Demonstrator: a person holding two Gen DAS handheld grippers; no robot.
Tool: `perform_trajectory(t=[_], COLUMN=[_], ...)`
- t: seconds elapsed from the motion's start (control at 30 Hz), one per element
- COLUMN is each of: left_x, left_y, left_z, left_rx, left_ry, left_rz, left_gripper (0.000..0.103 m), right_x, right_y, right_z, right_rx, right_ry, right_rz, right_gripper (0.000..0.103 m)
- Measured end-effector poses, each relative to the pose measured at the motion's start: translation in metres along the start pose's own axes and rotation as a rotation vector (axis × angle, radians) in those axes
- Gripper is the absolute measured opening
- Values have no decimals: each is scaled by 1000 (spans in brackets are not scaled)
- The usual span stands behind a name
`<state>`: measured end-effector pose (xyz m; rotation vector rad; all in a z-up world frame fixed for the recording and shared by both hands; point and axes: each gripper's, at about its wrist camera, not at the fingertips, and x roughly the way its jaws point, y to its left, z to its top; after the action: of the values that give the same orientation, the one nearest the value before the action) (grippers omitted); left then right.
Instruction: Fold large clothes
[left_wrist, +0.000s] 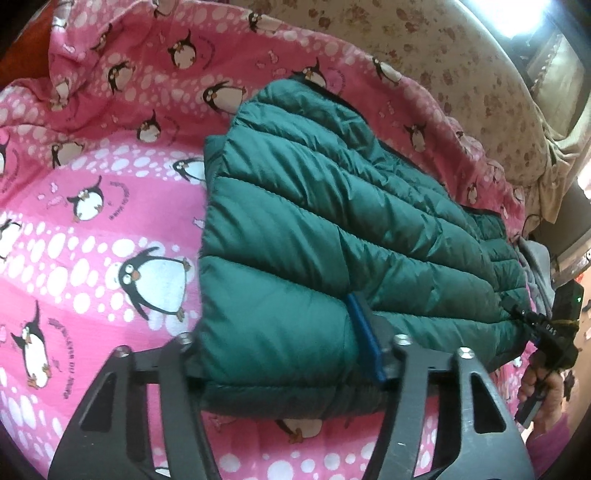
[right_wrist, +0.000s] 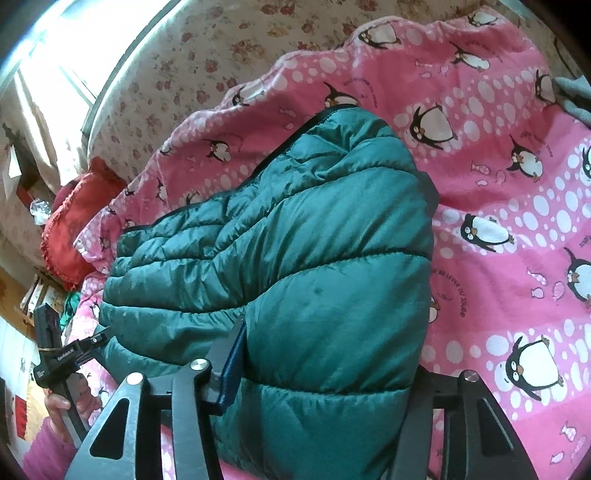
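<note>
A dark green quilted puffer jacket (left_wrist: 332, 206) lies on a pink penguin-print blanket (left_wrist: 92, 221). My left gripper (left_wrist: 284, 354) is shut on the jacket's near edge, its blue pad pressed into the padding. The right gripper shows at the far right of the left wrist view (left_wrist: 550, 332), held by a hand. In the right wrist view the jacket (right_wrist: 295, 240) bulges up, and my right gripper (right_wrist: 321, 373) is shut on its near edge over the blanket (right_wrist: 498, 184). The left gripper shows at the lower left (right_wrist: 70, 354).
A beige floral sheet (left_wrist: 461, 55) covers the bed beyond the blanket. A red cushion (right_wrist: 77, 221) lies at the left by a bright window (right_wrist: 55, 55). A grey cloth (right_wrist: 576, 96) lies at the right edge.
</note>
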<state>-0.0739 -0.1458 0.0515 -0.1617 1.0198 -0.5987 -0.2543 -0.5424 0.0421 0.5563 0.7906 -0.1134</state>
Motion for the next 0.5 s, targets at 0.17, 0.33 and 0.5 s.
perform_trajectory(t=[0.17, 0.33, 0.5], left_x=[-14, -42, -78], left_y=[-2, -8, -16], left_z=[-2, -11, -36], left_rx=[8, 29, 76], left_ry=[-21, -39, -46], left_rz=[-10, -44, -89], left_gripper=[42, 38, 37], right_x=[-16, -38, -66], right_y=[14, 30, 41], right_z=[0, -5, -21], right_rx=[-8, -46, -60], right_ry=[-9, -6, 3], right_rz=[25, 54, 93], right_gripper=[45, 43, 43])
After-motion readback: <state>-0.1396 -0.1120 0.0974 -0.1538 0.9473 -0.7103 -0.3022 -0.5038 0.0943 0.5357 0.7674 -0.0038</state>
